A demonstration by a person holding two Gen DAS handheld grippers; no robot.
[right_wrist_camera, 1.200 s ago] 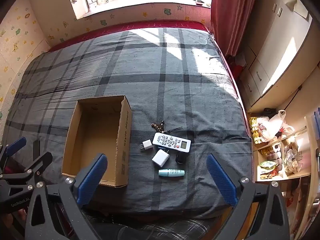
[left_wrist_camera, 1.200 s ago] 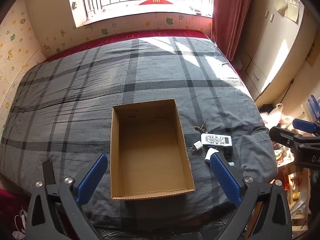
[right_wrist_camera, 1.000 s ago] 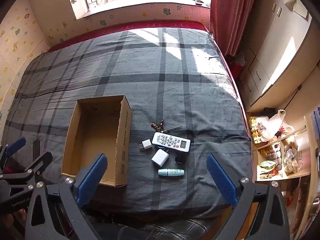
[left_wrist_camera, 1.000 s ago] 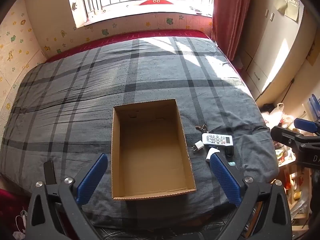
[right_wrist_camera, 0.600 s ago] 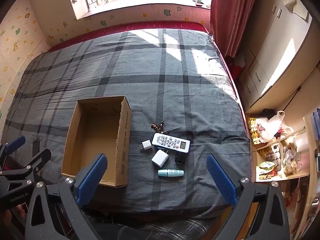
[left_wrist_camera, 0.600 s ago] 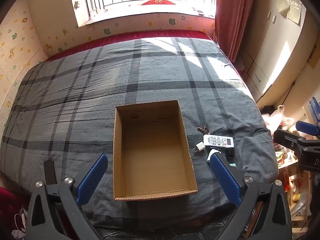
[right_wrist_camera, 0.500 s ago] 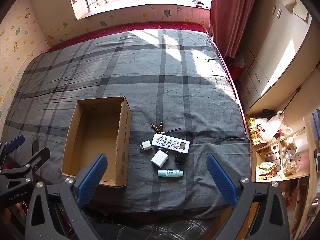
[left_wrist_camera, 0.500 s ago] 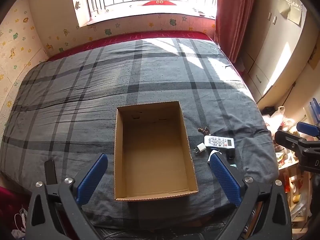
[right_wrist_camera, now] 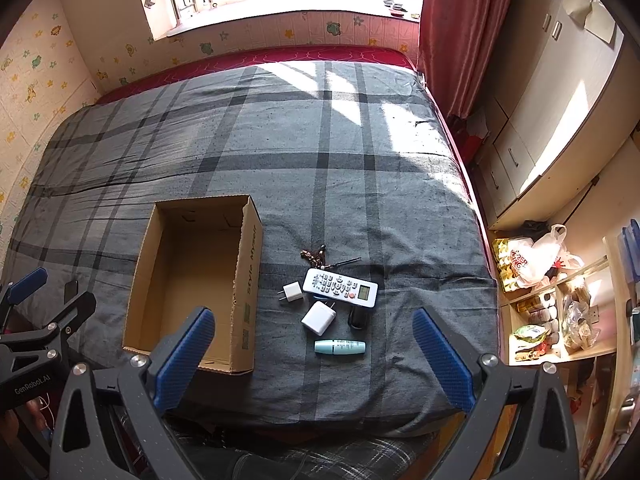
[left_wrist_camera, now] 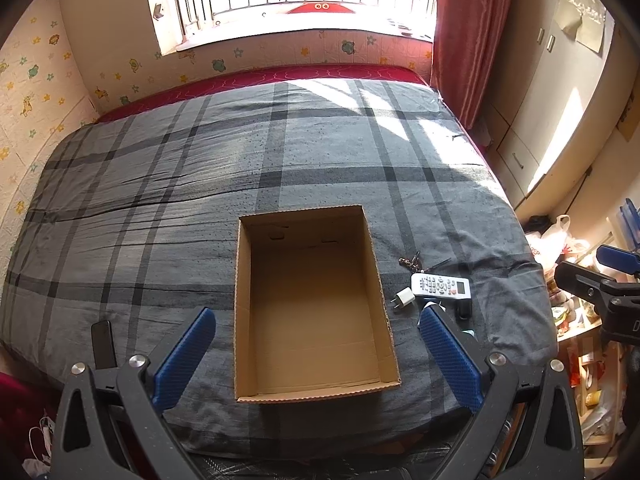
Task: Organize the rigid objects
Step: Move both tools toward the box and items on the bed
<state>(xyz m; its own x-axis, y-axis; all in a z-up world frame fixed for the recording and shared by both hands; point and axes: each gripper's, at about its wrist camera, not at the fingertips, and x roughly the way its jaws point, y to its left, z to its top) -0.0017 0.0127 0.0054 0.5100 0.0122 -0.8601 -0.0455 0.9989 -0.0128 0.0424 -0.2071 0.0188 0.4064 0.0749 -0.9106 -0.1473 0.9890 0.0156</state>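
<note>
An empty cardboard box [left_wrist_camera: 312, 304] [right_wrist_camera: 196, 280] lies open on the grey plaid bed. To its right sit a white remote [right_wrist_camera: 340, 287] [left_wrist_camera: 439, 286], a small white plug [right_wrist_camera: 292, 292] [left_wrist_camera: 403, 299], a larger white charger [right_wrist_camera: 319, 317], a black cylinder [right_wrist_camera: 357, 317], a teal tube [right_wrist_camera: 339, 347] and a bunch of keys [right_wrist_camera: 314, 255] [left_wrist_camera: 411, 260]. My left gripper [left_wrist_camera: 316, 346] hangs open high above the box's near end. My right gripper [right_wrist_camera: 314, 344] hangs open high above the small items. Neither holds anything.
A dark phone [left_wrist_camera: 103, 344] lies near the bed's front left edge. Shelves with bags and jars [right_wrist_camera: 548, 300] stand right of the bed, with cabinets [right_wrist_camera: 532, 132] and a red curtain [right_wrist_camera: 452, 32] beyond. Window and stickered wall at the far side.
The left view has shifted slightly, with the box and items a little farther right and down. The right view is almost unchanged. Both grippers stay open.
</note>
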